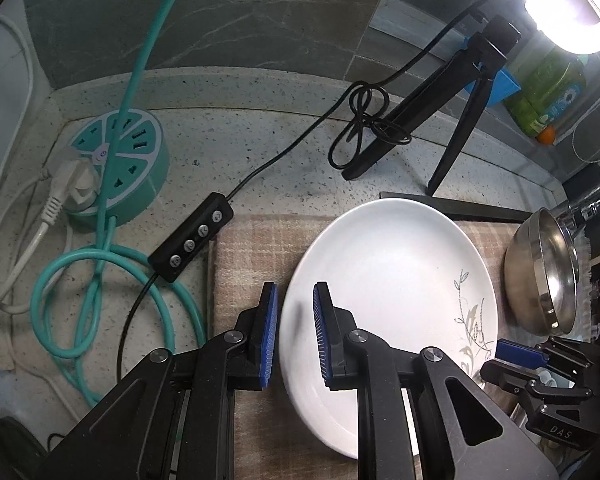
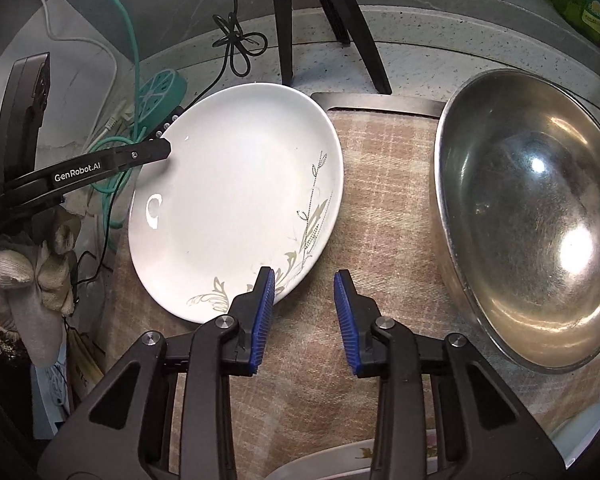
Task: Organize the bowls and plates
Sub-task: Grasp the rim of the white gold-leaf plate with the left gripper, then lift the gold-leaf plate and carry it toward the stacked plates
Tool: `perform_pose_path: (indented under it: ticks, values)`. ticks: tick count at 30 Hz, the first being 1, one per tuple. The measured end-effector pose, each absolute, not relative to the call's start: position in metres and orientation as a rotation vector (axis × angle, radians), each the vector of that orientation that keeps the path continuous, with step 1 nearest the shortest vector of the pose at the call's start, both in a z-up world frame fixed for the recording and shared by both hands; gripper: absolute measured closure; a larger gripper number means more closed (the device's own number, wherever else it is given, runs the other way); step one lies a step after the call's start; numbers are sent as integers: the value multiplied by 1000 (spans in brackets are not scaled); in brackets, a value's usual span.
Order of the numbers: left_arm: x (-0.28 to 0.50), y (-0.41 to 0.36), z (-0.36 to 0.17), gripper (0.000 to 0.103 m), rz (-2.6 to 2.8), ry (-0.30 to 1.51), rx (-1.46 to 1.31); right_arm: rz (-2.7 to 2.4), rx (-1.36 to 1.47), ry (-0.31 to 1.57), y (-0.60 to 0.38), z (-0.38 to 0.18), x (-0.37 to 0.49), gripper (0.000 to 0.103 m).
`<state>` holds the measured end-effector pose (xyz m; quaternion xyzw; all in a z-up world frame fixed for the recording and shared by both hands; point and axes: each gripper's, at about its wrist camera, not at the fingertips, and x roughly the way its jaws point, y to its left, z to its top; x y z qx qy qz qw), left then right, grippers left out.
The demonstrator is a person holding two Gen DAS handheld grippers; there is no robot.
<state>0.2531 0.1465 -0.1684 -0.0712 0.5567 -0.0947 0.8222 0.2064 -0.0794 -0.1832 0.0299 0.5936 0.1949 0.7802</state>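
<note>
White plate [image 2: 236,196], leaf motif: on checked mat [image 2: 384,208], left of steel bowl [image 2: 536,216]. Left gripper [image 1: 296,332]: fingers spread, straddling the plate's left rim. Right gripper [image 2: 305,320]: fingers parted, holding nothing, over the mat at the plate's near edge.

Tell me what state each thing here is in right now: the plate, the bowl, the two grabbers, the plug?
White plate: on the checked mat, face up, empty.
Steel bowl: empty, open side tipped toward the camera.
Left gripper: open, its fingers either side of the plate's rim.
Right gripper: open, holding nothing, over the mat.
White plug: pushed into the teal socket hub.
</note>
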Motion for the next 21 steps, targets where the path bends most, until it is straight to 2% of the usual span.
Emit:
perform_pose_path:
  ticks: [5,21]
  values:
    - [255,143,-171,87,-189,1191,-148,449,40,1288,-71,-184,212,84]
    - [252,137,-181,88,-161,1210,-136,449,71,1298,-74,-188,219,87]
